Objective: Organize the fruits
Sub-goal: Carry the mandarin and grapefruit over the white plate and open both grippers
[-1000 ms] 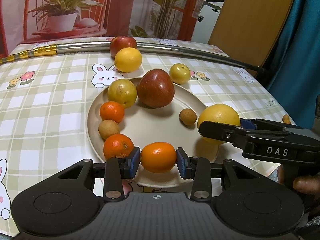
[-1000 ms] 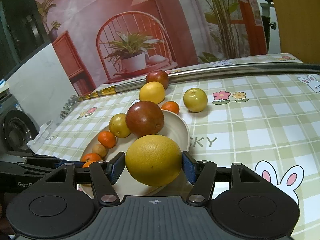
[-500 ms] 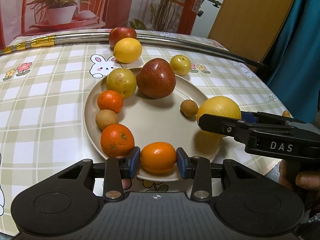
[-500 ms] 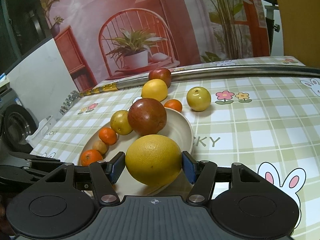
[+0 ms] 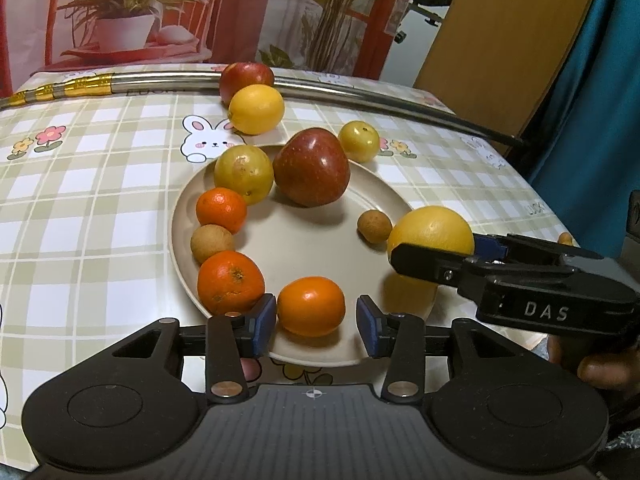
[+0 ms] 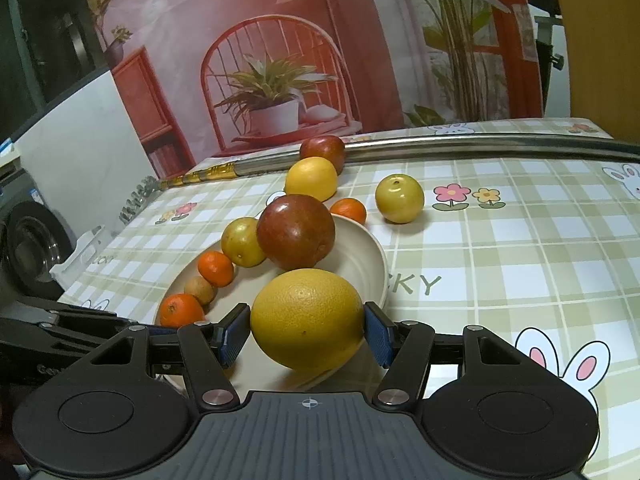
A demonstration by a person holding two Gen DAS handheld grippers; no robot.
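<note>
A beige plate (image 5: 312,248) on the checked tablecloth carries a red apple (image 5: 312,172), a yellow-green fruit (image 5: 243,174), two mandarins (image 5: 221,210) and two brown longans (image 5: 211,243). An orange (image 5: 311,306) rests on the plate's near rim between the pads of my left gripper (image 5: 316,322). Its jaws are opening, and a gap shows beside the right pad. My right gripper (image 6: 307,334) is shut on a large yellow citrus (image 6: 307,318), held just above the plate's right rim (image 6: 360,248).
Off the plate lie a yellow lemon-like fruit (image 5: 256,109), a second red apple (image 5: 246,78), a small yellow fruit (image 5: 359,141) and a mandarin (image 6: 349,210). A metal rod (image 5: 160,79) crosses the far side of the table. The table edge runs close on the right.
The left gripper's pads have spread away from the orange, which now sits free on the plate. The right gripper and the yellow citrus have stayed where they were.
</note>
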